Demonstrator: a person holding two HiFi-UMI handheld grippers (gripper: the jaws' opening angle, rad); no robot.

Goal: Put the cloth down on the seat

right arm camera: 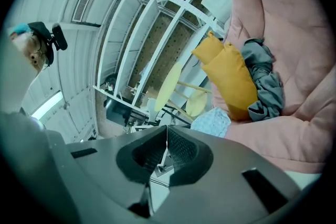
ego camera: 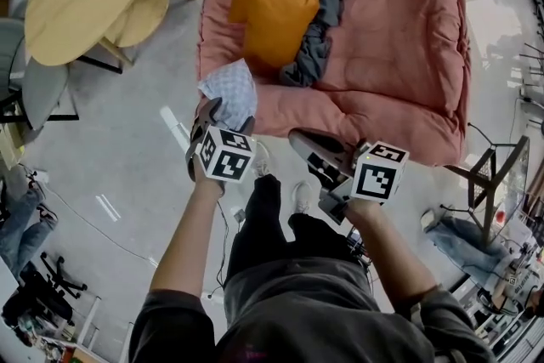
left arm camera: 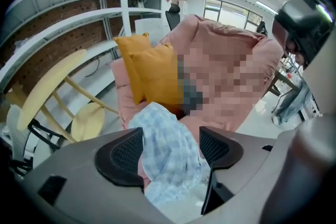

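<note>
Left tool (left arm camera: 169, 145) open, jaws apart around checked cloth (ego camera: 231, 91) (not pinched), which lies draped over the near corner of the pink seat (ego camera: 399, 47); right tool (right arm camera: 167, 148) closed, empty

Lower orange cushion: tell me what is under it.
A grey garment sticks out from under the cushion, on the pink seat; whatever else lies beneath is covered.

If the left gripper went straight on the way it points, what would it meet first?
The blue-checked cloth, which sits between the parted jaws of the left gripper; the pink sofa seems to lie just behind it, though depth is unclear.
</note>
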